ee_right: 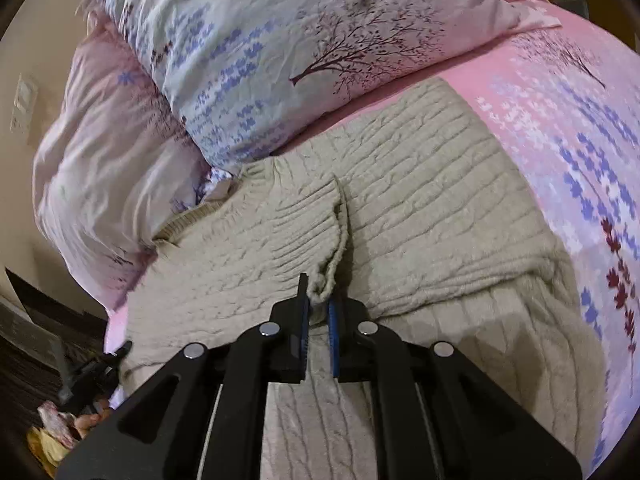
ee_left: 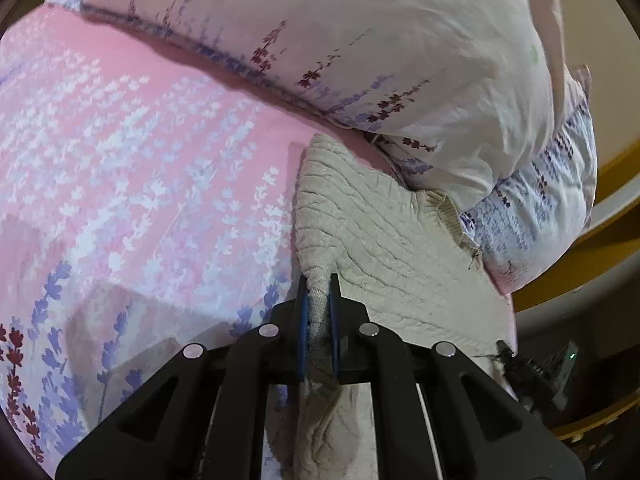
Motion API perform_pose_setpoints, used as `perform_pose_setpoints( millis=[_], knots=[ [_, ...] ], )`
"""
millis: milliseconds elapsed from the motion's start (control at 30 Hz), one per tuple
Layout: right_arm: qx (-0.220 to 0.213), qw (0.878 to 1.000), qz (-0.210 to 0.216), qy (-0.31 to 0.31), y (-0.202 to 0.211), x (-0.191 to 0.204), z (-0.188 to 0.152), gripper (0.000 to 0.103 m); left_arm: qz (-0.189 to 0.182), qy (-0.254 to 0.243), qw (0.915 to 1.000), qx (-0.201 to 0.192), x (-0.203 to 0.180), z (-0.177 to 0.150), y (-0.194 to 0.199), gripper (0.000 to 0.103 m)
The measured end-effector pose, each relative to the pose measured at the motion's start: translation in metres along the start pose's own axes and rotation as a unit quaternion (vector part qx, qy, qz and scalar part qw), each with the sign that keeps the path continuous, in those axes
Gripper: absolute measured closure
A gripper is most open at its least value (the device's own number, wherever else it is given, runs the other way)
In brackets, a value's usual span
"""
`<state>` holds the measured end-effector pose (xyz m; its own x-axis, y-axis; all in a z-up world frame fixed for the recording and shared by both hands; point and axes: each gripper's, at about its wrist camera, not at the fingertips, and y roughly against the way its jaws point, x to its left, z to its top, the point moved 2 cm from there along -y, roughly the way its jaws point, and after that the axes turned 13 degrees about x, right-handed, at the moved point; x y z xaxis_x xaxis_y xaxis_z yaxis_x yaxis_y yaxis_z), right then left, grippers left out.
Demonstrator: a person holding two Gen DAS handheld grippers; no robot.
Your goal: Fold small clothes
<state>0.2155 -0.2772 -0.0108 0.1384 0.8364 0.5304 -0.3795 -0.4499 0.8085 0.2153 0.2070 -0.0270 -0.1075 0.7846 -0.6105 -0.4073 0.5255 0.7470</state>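
A beige cable-knit sweater (ee_left: 384, 232) lies on the pink floral bedsheet (ee_left: 140, 152), its collar toward the pillows. My left gripper (ee_left: 319, 292) is shut on a bunched edge of the sweater, with knit fabric pinched between the blue pads. In the right wrist view the sweater (ee_right: 420, 200) spreads wide, with a folded-over flap (ee_right: 280, 220) on top. My right gripper (ee_right: 319, 296) is shut on the ribbed edge of that flap, which hangs between the fingers.
Two floral pillows (ee_left: 360, 40) lie stacked at the head of the bed, also in the right wrist view (ee_right: 260, 60). The other gripper (ee_left: 532, 372) shows beyond the bed edge. A wall (ee_right: 24, 92) and dark floor (ee_right: 24, 344) are at the left.
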Motion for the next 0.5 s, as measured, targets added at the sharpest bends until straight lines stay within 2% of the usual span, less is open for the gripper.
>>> perform_pose_setpoints(
  millis=[67, 100, 167, 200, 233, 300, 333, 367, 400, 467, 500],
  knots=[
    [-0.002, 1.0, -0.008, 0.011, 0.005, 0.004, 0.0, 0.085, 0.012, -0.021, 0.9997, -0.006, -0.008, -0.004, 0.003, 0.094],
    [-0.011, 1.0, -0.017, 0.015, 0.01, 0.005, 0.0, 0.075, 0.018, -0.031, 0.9993, -0.011, -0.012, -0.006, 0.007, 0.094],
    [-0.054, 0.997, -0.045, 0.022, 0.028, 0.005, 0.001, 0.062, 0.043, -0.052, 0.9973, -0.029, -0.024, -0.008, 0.018, 0.094],
    [-0.077, 0.995, -0.053, 0.033, 0.036, 0.008, 0.002, 0.062, 0.058, -0.061, 0.9955, -0.044, -0.029, -0.01, 0.024, 0.093],
    [-0.08, 0.995, -0.05, 0.043, 0.038, 0.011, 0.003, 0.062, 0.07, -0.077, 0.9926, -0.063, -0.039, -0.012, 0.03, 0.093],
    [-0.063, 0.995, -0.037, 0.064, 0.031, 0.021, 0.005, 0.062, 0.071, -0.099, 0.9902, -0.068, -0.054, -0.015, 0.031, 0.088],
    [-0.049, 0.995, -0.032, 0.08, 0.024, 0.028, 0.004, 0.062, 0.066, -0.109, 0.9897, -0.064, -0.062, -0.017, 0.028, 0.085],
    [-0.042, 0.995, -0.032, 0.09, 0.019, 0.033, 0.002, 0.062, 0.064, -0.117, 0.9895, -0.057, -0.068, -0.019, 0.024, 0.077],
    [-0.031, 0.994, -0.034, 0.102, 0.012, 0.039, 0.001, 0.062, 0.063, -0.123, 0.9892, -0.049, -0.073, -0.021, 0.018, 0.075],
    [-0.011, 0.993, -0.037, 0.111, 0.0, 0.044, -0.002, 0.06, 0.07, -0.127, 0.989, -0.029, -0.076, -0.023, 0.004, 0.075],
    [0.005, 0.993, -0.041, 0.111, -0.008, 0.044, -0.002, 0.056, 0.074, -0.124, 0.9894, -0.02, -0.074, -0.024, -0.002, 0.075]
  ],
)
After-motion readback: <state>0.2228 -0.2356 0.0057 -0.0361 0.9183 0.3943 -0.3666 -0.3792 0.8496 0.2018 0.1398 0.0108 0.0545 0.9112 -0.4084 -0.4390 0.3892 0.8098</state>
